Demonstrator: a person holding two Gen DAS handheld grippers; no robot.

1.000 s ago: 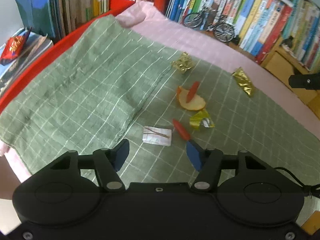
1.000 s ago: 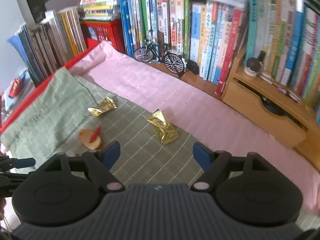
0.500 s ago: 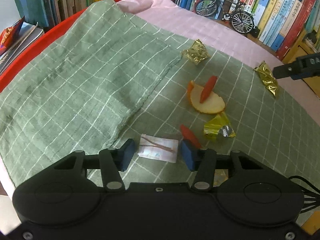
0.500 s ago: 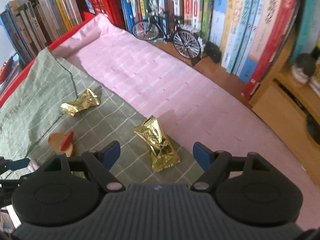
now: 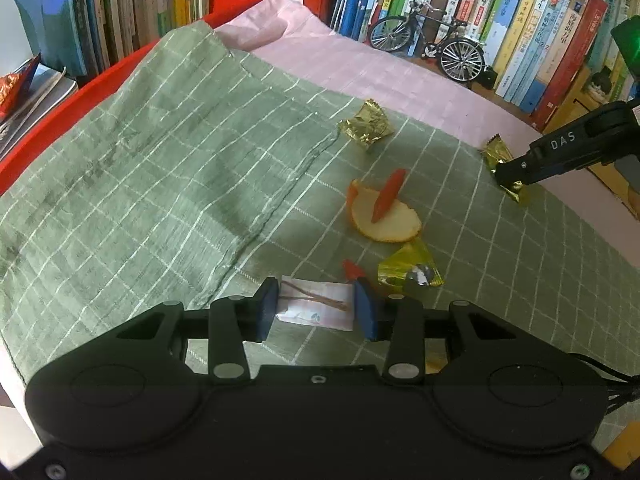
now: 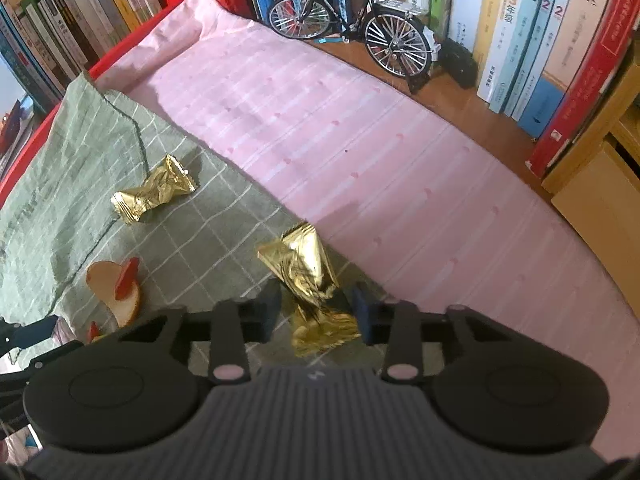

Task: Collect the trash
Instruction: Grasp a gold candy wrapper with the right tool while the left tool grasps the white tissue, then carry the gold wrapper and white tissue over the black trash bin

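A white paper wrapper (image 5: 316, 306) lies on the green checked cloth (image 5: 160, 168). My left gripper (image 5: 316, 308) is closing on it, and its blue pads touch the two short ends. In the right wrist view a gold foil wrapper (image 6: 308, 276) lies at the cloth's edge. My right gripper (image 6: 316, 308) is closing around its lower half, with a thin gap still at the left pad. In the left wrist view one of the right gripper's fingers (image 5: 532, 164) rests over that gold wrapper (image 5: 496, 152).
Loose on the cloth are an orange peel (image 5: 384, 220) with a red strip on it, another gold wrapper (image 5: 366, 124), a gold-and-silver foil scrap (image 5: 408, 272) and a red bit (image 5: 351, 268). Pink cloth (image 6: 360, 140), a model bicycle (image 6: 352, 28) and books lie behind.
Both grippers came down onto the cloth. The left one narrowed until its pads met the white wrapper. The right one moved over the gold wrapper, and its wide jaws closed in around it.
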